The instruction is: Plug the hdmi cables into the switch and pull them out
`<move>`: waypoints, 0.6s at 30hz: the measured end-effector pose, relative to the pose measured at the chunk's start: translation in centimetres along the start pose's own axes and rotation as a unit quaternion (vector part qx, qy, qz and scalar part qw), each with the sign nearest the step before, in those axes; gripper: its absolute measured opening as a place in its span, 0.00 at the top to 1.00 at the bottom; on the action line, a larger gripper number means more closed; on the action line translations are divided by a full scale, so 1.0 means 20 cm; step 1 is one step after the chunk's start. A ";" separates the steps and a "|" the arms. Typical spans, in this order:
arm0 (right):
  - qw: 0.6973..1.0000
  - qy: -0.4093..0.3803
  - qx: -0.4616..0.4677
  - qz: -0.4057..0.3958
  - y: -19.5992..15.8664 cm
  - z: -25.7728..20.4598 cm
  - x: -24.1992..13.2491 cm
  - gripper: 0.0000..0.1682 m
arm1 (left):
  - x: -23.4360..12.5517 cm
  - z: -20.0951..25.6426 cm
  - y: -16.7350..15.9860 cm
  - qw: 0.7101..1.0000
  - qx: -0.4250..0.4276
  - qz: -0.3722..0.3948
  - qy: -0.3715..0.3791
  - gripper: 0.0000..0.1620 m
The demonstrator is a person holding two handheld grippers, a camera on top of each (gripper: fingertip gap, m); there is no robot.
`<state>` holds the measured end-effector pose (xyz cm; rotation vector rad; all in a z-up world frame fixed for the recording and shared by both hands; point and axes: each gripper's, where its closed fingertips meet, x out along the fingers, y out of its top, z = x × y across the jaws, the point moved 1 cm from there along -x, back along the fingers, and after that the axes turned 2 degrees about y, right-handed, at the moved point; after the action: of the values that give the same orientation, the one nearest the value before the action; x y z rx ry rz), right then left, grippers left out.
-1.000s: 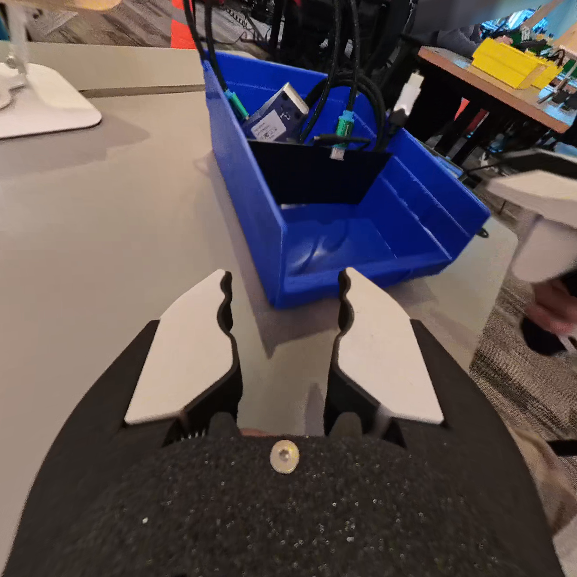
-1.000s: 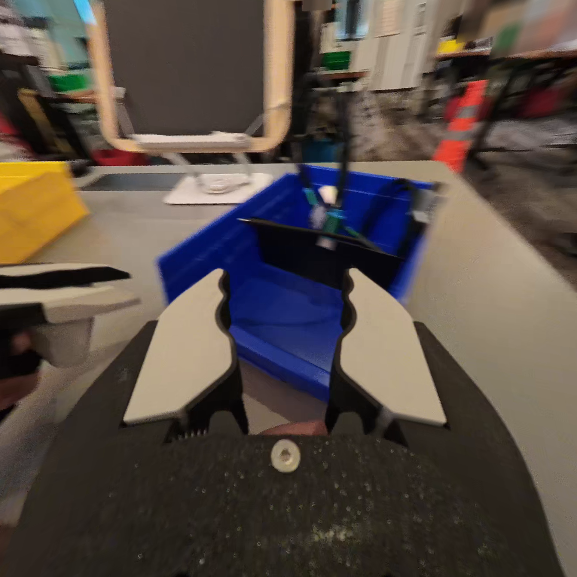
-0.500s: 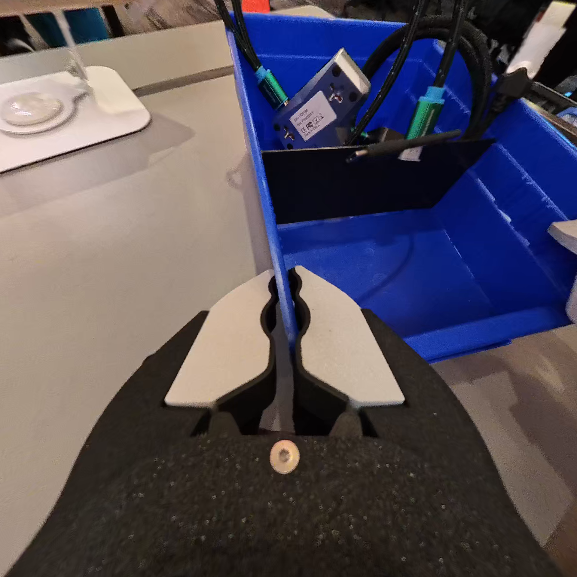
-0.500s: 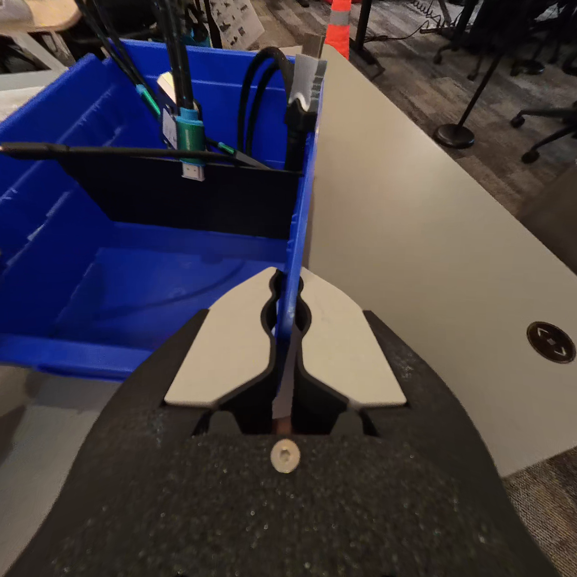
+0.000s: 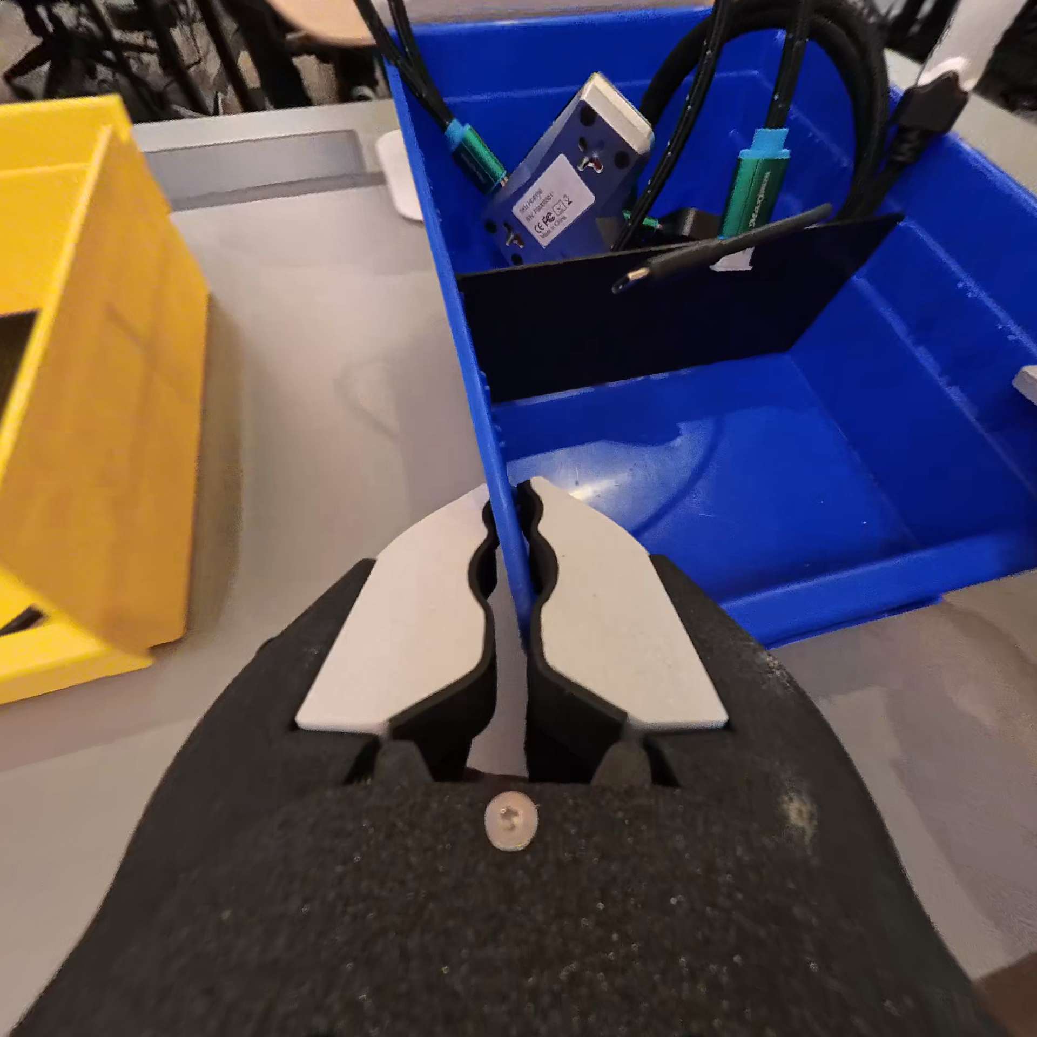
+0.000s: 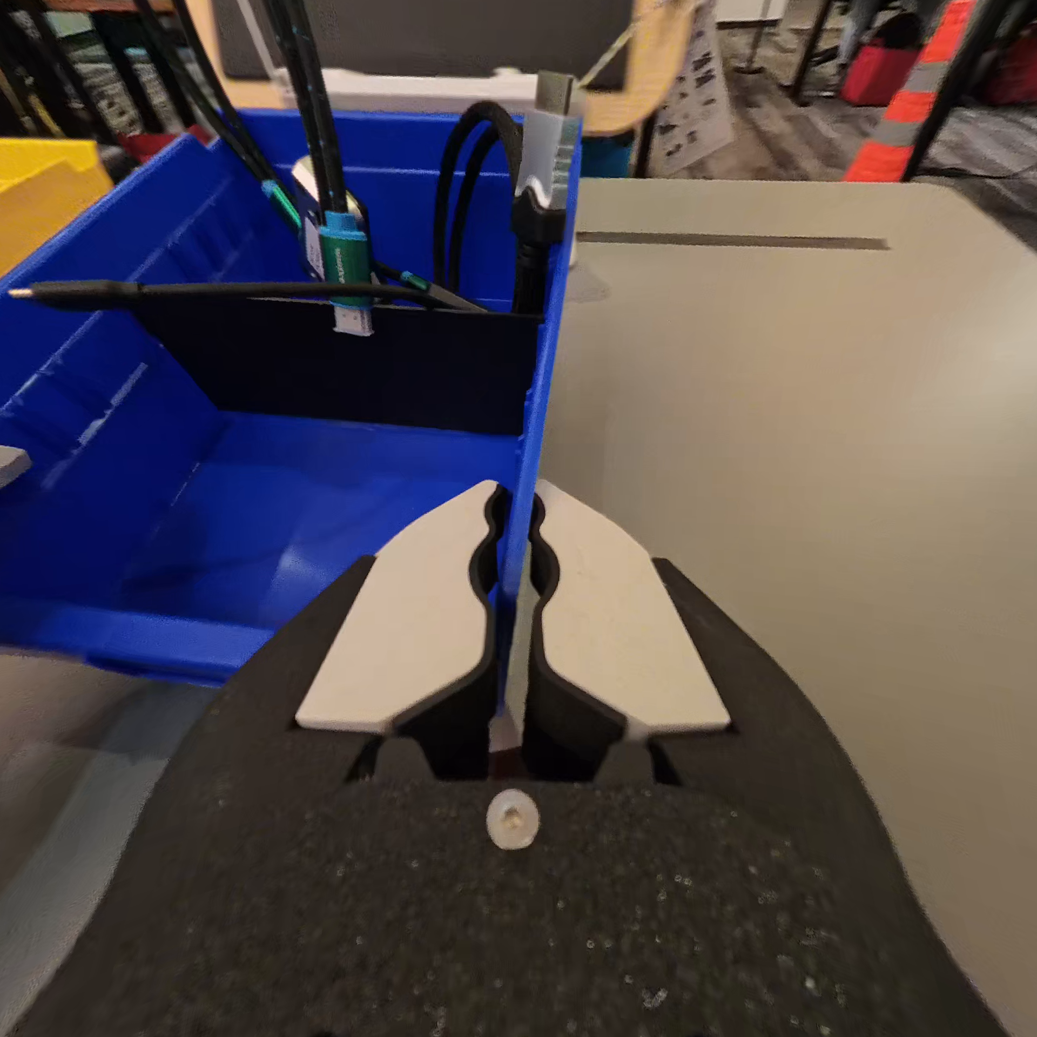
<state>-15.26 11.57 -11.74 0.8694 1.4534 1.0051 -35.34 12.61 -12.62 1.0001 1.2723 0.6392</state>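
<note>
The left gripper [image 5: 508, 496] is closed tight on the left side wall of the blue bin [image 5: 830, 606], near the bin's front corner, with one finger outside the wall and one finger inside. It points forward along the wall, tipped a little down. The right gripper [image 6: 515, 496] does the same thing on the bin's right side wall [image 6: 530, 449], squeezing the thin blue plastic between its two pale fingers [image 6: 426, 611], also close to the front. So the bin is pinched on both sides at once. The bin sits on a grey table [image 6: 785, 449]. The front part of the bin has only bare blue floor in it. Farther back, a black divider [image 5: 645, 320] stands across the bin from wall to wall. Behind the divider is the back part, and that is where the task's things are. The blue switch [image 5: 567, 179] leans there, tilted, with its white sticker facing up, on the left side of the back part. The black hdmi cables [image 5: 836, 84] loop up over the bin's back. One green plug [image 5: 477, 154] sits right by the switch's left end, but I cannot tell if it is pushed in. Another green plug [image 6: 343, 264] hangs down over the divider with its metal tip free. A thin black cord [image 6: 224, 289] lies across the top of the divider. A black and silver plug [image 6: 541, 191] stands up at the bin's back right corner. To the left of the bin, apart from it, sits a yellow bin [image 5: 95, 393].
</note>
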 end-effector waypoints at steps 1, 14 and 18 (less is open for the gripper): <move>1.000 0.013 -0.004 -0.005 0.01 -0.05 0.04 0.97 | 0.01 -0.06 -0.01 1.000 -0.006 -0.006 0.004 0.97; 0.983 0.159 -0.084 -0.031 -0.08 -0.29 0.00 0.86 | -0.37 -0.35 -0.01 0.987 -0.128 0.031 -0.092 0.80; 0.969 0.211 -0.113 -0.069 -0.18 -0.22 -0.16 0.84 | -0.53 -0.96 -0.12 0.994 -0.085 0.017 0.067 0.59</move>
<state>-19.24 6.69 -13.80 0.3956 1.6838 1.2726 -56.46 7.39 -9.56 0.8514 1.2953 0.8382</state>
